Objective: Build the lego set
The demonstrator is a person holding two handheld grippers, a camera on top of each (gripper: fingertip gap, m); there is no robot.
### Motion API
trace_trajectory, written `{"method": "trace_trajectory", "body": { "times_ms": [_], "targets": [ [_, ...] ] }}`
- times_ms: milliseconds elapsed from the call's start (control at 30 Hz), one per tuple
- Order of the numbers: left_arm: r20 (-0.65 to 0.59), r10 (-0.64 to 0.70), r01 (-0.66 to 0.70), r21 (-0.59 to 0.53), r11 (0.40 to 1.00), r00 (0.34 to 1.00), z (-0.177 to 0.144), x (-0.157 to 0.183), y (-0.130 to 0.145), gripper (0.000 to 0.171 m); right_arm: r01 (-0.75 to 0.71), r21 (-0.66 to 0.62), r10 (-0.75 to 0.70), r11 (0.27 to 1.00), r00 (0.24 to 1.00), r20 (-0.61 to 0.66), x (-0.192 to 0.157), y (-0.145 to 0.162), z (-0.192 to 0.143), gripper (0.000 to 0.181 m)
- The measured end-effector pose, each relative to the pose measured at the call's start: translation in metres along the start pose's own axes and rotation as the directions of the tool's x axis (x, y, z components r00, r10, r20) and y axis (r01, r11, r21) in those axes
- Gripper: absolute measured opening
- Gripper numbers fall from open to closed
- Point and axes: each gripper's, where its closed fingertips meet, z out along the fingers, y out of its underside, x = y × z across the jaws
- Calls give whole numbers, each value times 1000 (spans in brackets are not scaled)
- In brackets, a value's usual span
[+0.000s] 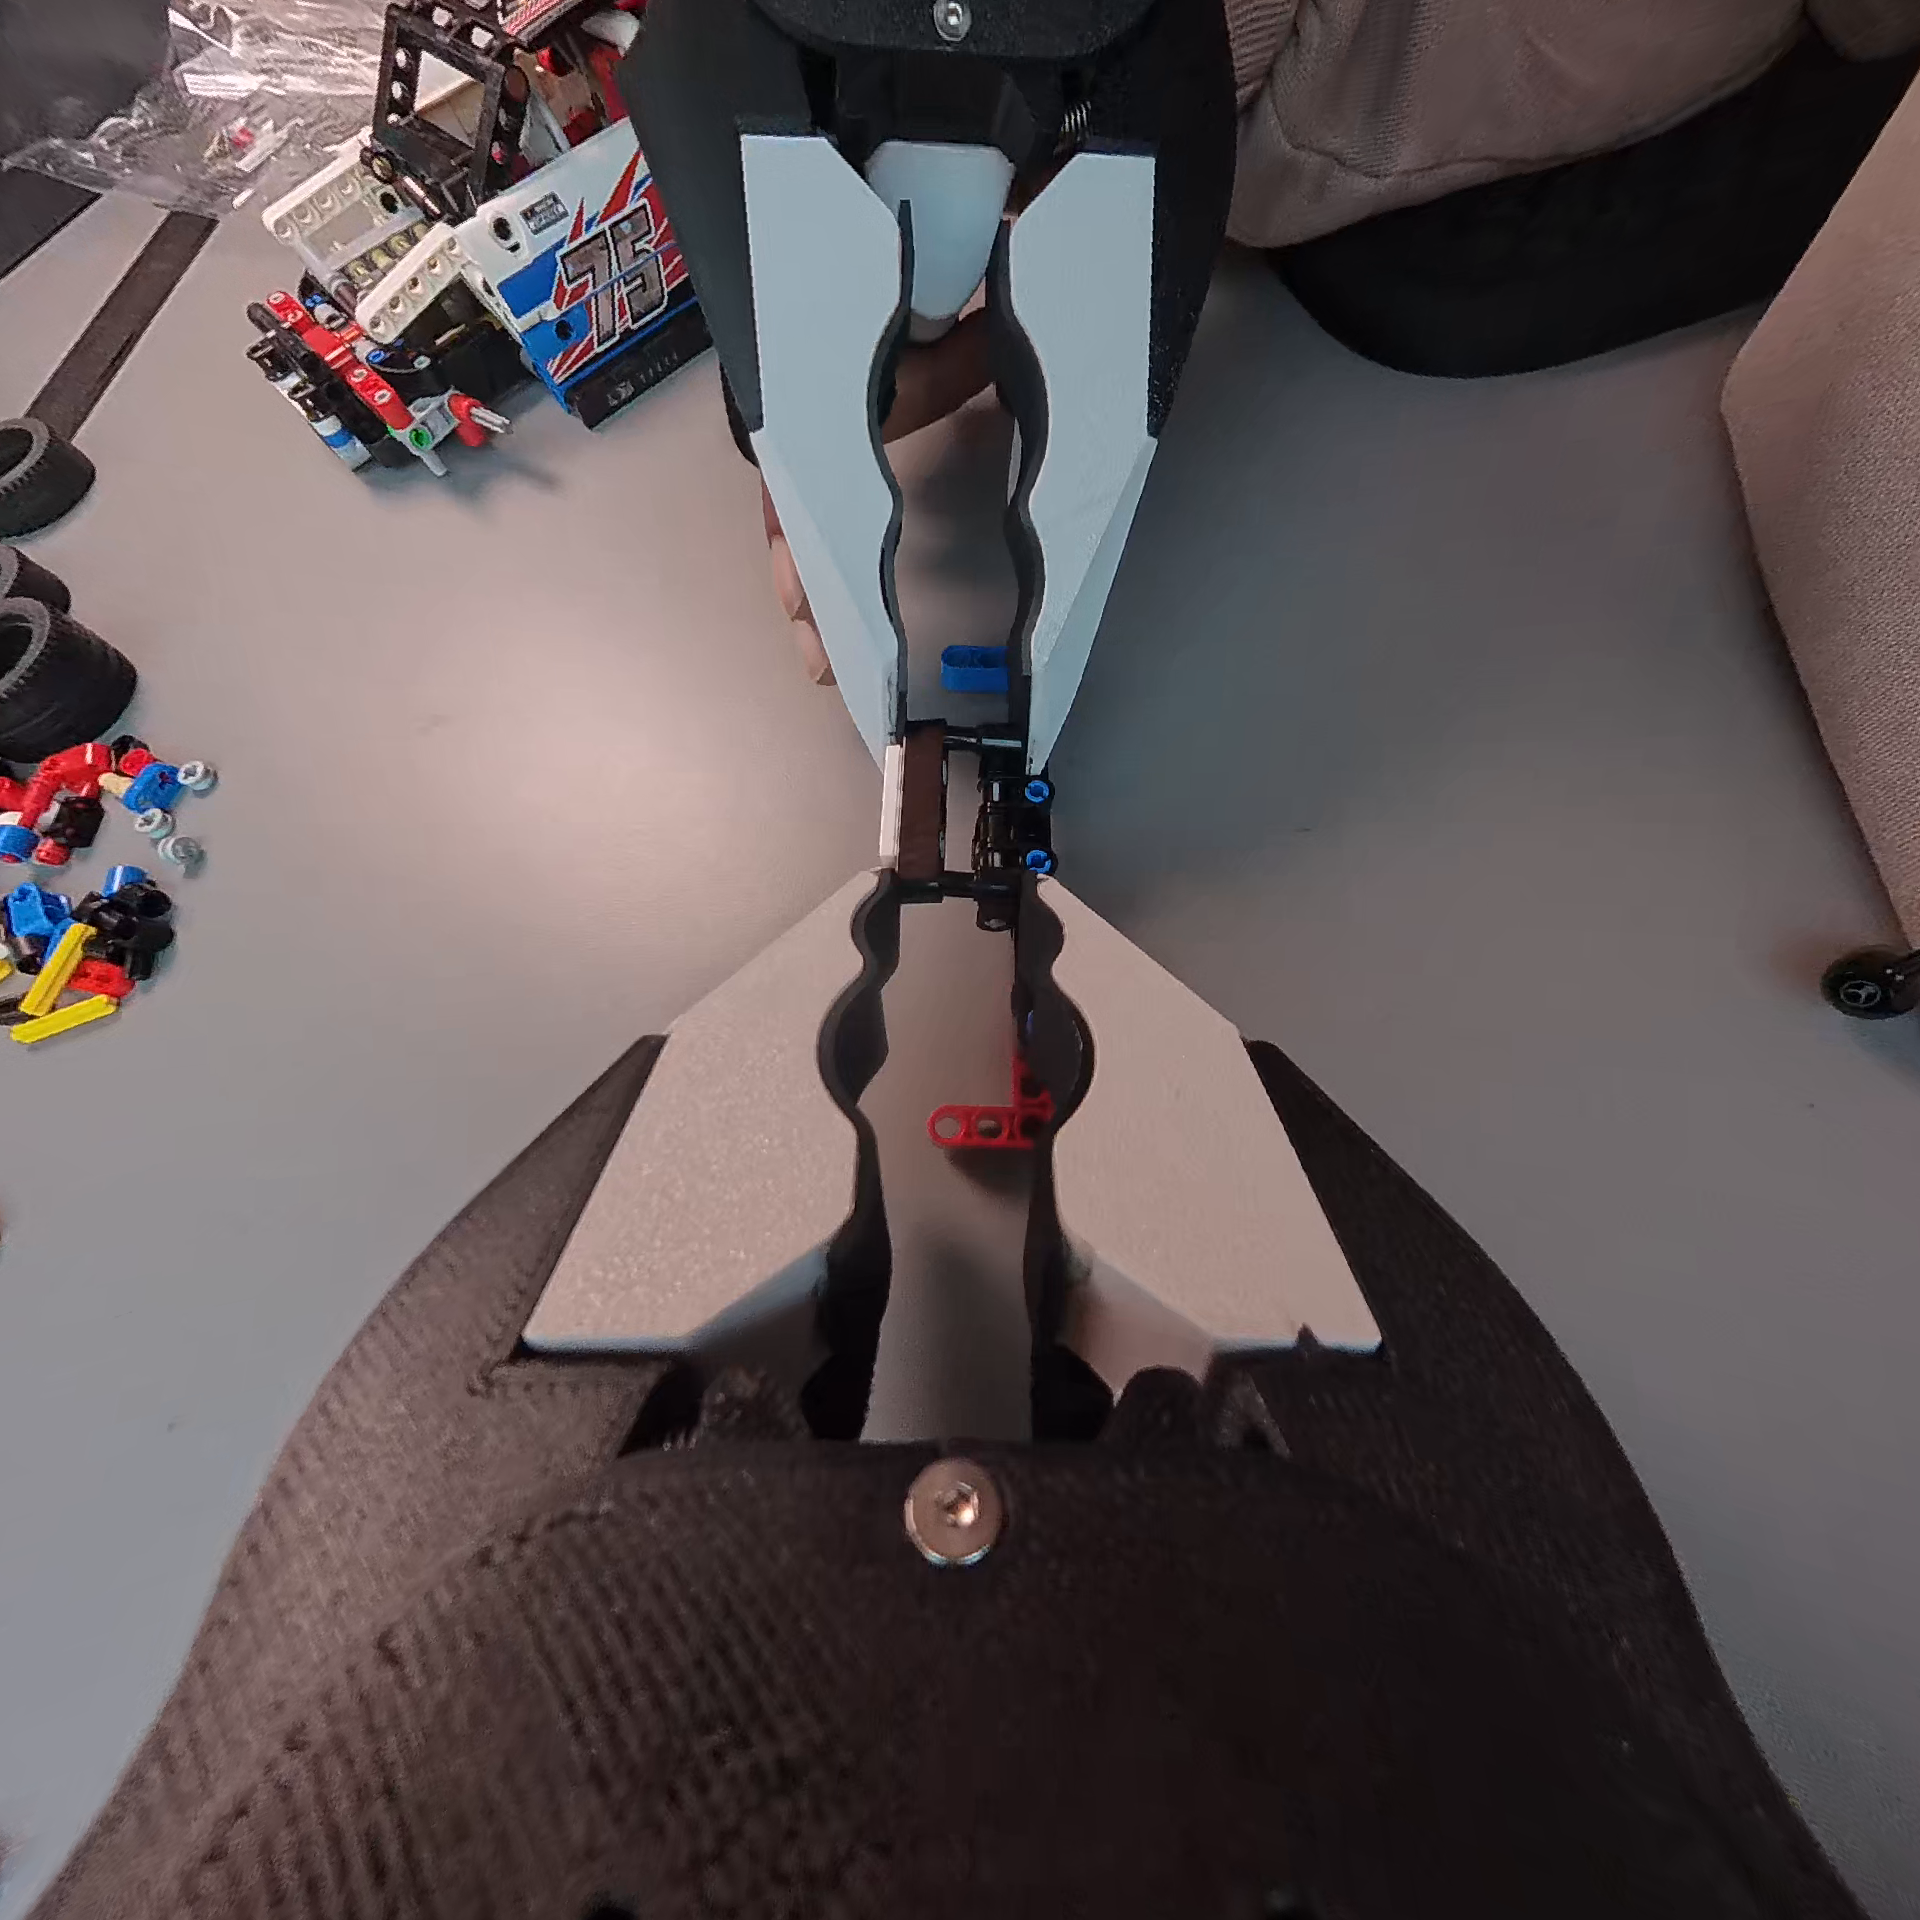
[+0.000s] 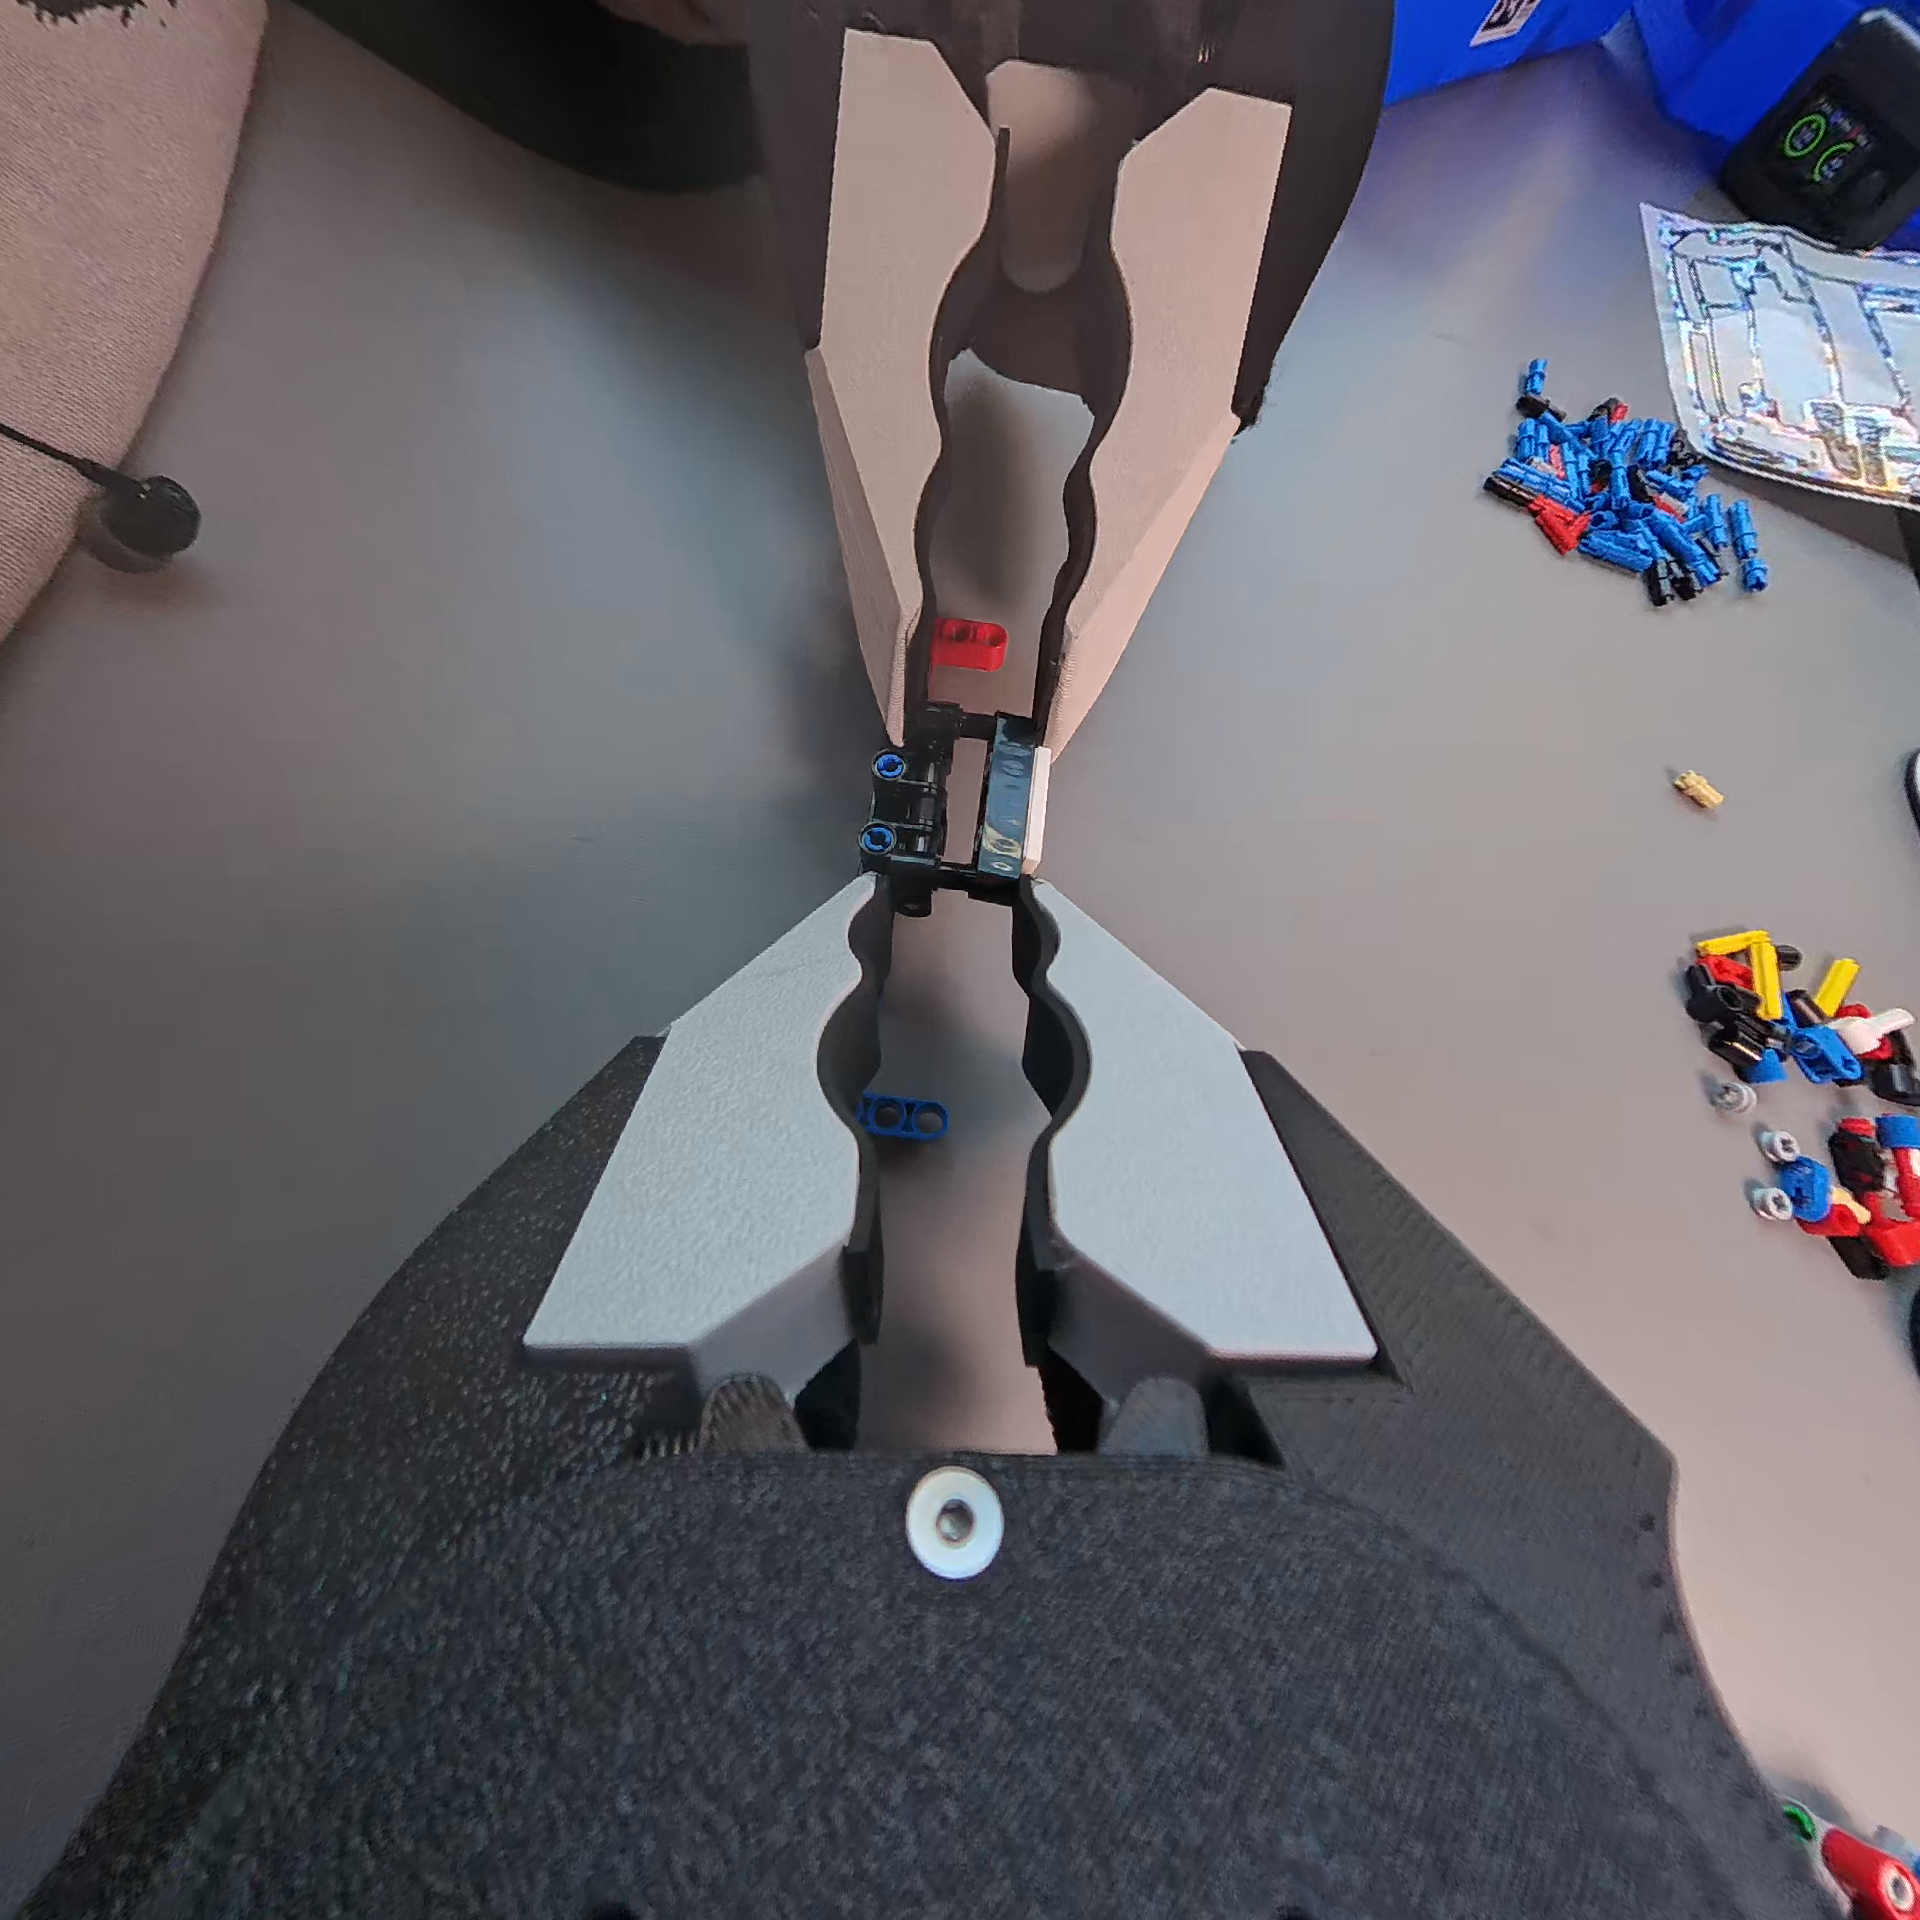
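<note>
Far left, the model's (image 1: pixel 582 281) white-and-blue side panel bears a large grey number sticker and a small dark label. At the right edge, a black knob (image 1: pixel 1870 987) carries a white round emblem. Far right, a screen (image 2: pixel 1829 145) shows green dials, unreadable.

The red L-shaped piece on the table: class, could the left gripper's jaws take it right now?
Probably not. The left gripper is shut on the small black assembly, shared with the right gripper. The red L-shaped piece lies below, unobstructed.
</note>
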Motion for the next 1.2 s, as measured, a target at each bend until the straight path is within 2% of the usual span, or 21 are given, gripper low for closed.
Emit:
{"method": "trace_trajectory", "body": {
  "times_ms": [233, 667, 733, 1200],
  "targets": [
    [-66, -140, 142, 17, 990, 988, 1, -3, 3, 21, -109, 42, 109, 993, 994, 10, 6, 1, 1, 26],
    [-44, -130, 132, 43, 990, 991, 0, -7, 2, 22, -83, 70, 84, 994, 996, -14, 9, 1, 2, 21],
    [-60, -137, 140, 49, 989, 989, -1, -5, 1, 19, -83, 91, 87, 992, 996, -35, 13, -2, 1, 16],
    [-61, -132, 134, 19, 991, 989, 1, -4, 5, 19, -105, 51, 106, 993, 994, -11, 9, 4, 4, 17]
  ]
}}
